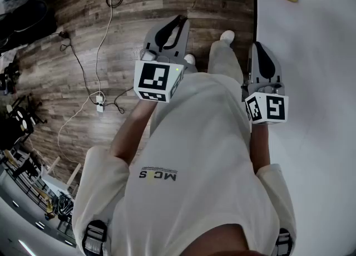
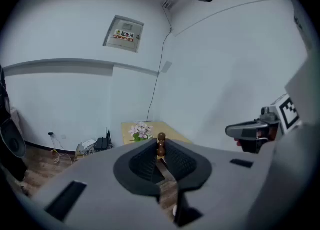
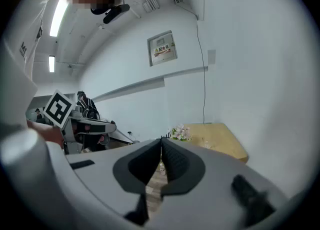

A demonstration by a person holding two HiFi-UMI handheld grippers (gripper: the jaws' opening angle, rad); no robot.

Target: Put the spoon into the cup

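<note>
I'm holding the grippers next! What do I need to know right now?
Left gripper: shut on what looks like the spoon; only its brown beaded handle end shows.
Right gripper: shut, empty.
The cup shows in no view. A yellow table with flowers stands ahead.
Done: spoon seems picked up.
Left: go to the table, find the cup, put the spoon in.
</note>
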